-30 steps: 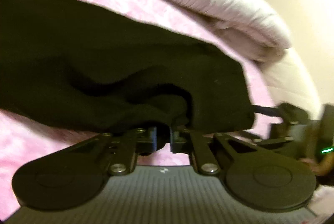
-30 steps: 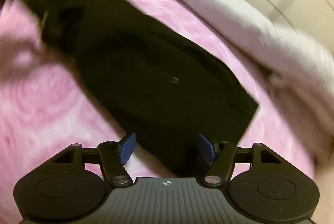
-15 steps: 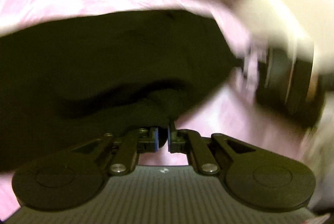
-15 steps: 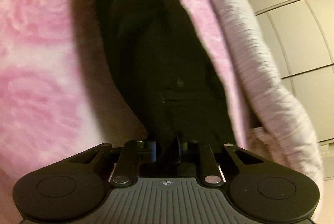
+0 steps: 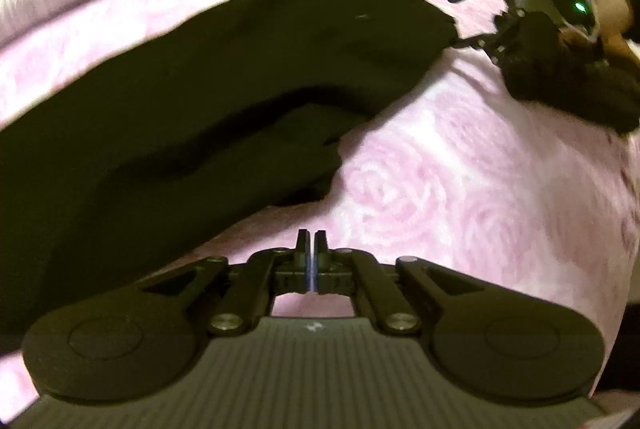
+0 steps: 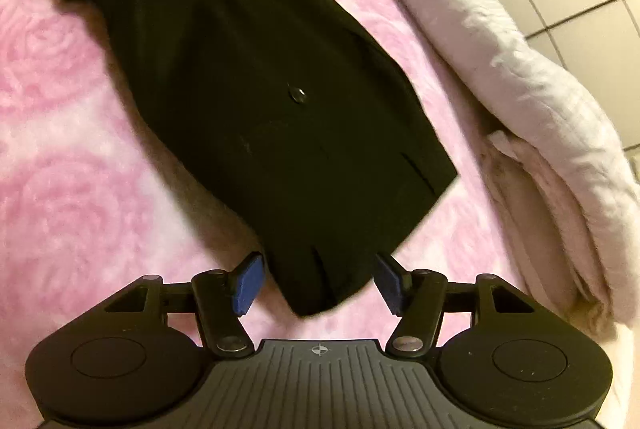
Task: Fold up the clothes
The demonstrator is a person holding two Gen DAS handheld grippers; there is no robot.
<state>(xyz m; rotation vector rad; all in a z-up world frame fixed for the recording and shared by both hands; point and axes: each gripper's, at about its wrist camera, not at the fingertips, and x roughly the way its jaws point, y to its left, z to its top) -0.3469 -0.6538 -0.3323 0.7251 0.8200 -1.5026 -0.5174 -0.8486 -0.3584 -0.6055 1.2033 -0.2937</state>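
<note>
- The left hand-held gripper (image 5: 311,241) is hovering over the pink rose-patterned blanket (image 5: 460,189), its fingers pressed together on nothing, just short of the garment's near edge.
- The right hand-held gripper (image 6: 318,283) is sitting spread wide, its blue pads (image 6: 248,283) flanking, apparently not touching, the near corner of the black garment (image 6: 248,89).
- The black garment is lying folded lengthwise on the blanket, a button (image 6: 297,94) facing up.
- A pale quilt (image 6: 520,69) is lying bunched along the blanket's far edge.
</note>
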